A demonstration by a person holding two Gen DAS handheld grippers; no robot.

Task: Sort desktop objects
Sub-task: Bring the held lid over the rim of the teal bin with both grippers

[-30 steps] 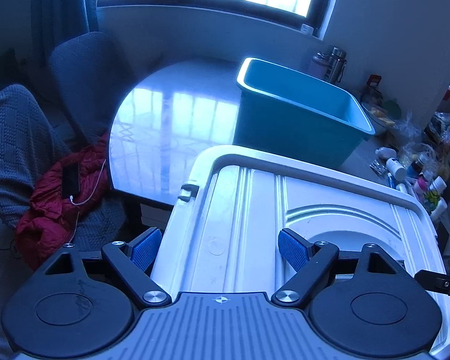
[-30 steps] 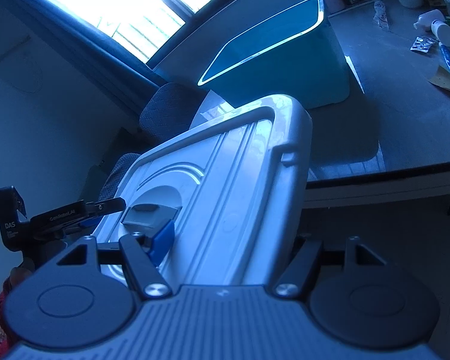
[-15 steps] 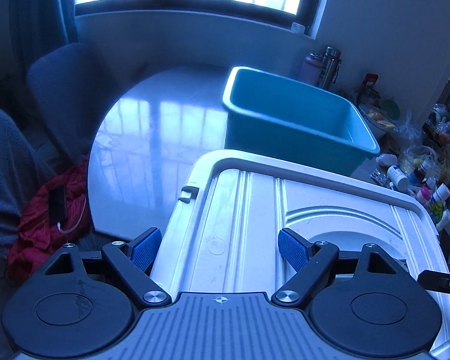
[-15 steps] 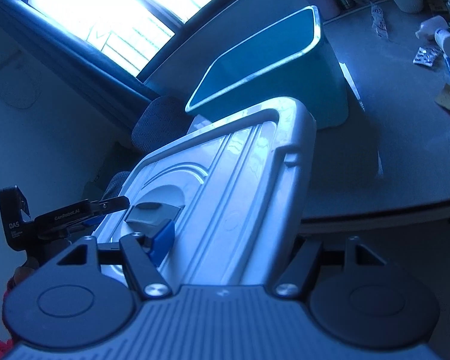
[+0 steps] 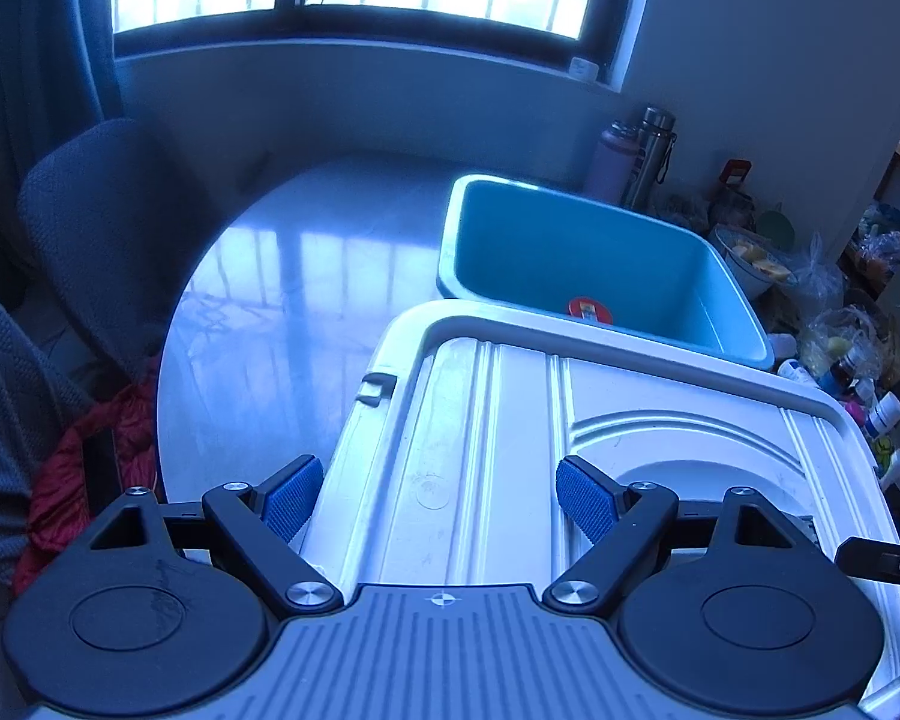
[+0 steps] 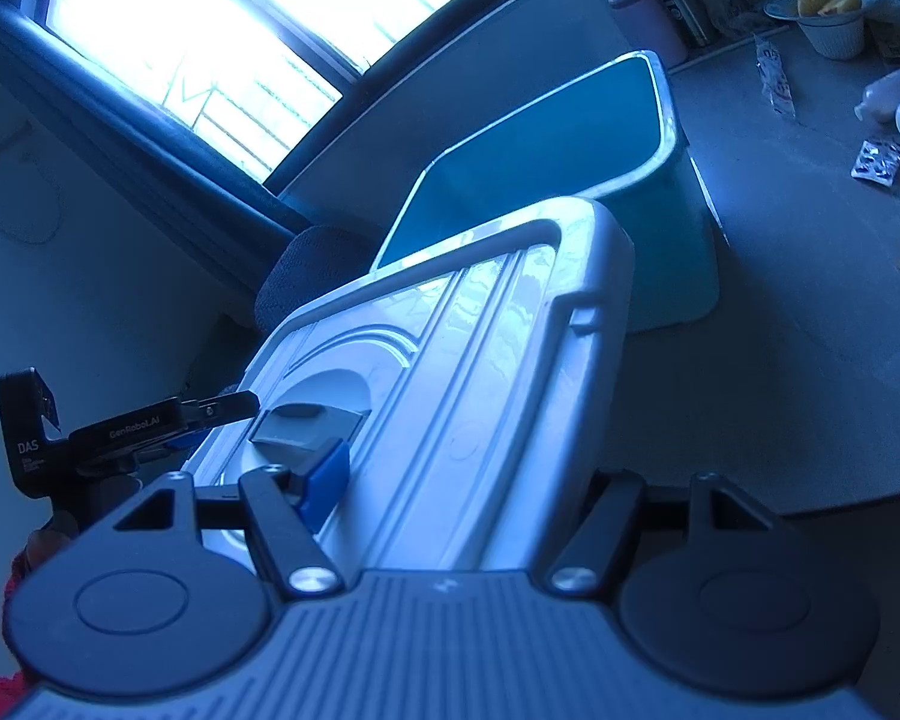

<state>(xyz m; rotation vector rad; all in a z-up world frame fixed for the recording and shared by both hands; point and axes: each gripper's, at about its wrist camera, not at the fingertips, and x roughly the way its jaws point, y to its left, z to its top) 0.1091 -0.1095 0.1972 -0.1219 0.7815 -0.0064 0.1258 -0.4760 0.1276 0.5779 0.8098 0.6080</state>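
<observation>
Now, in the left wrist view, the left tool pinches the white lid's edge at the bottom, just below the blue bin. In the right wrist view, the right tool pinches the lid's other edge, probably to cover the bin on the counter.

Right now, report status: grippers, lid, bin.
Left gripper and right gripper both clamped on the white lid. Lid held just short of the blue bin. Red-capped item inside; path clear.
</observation>
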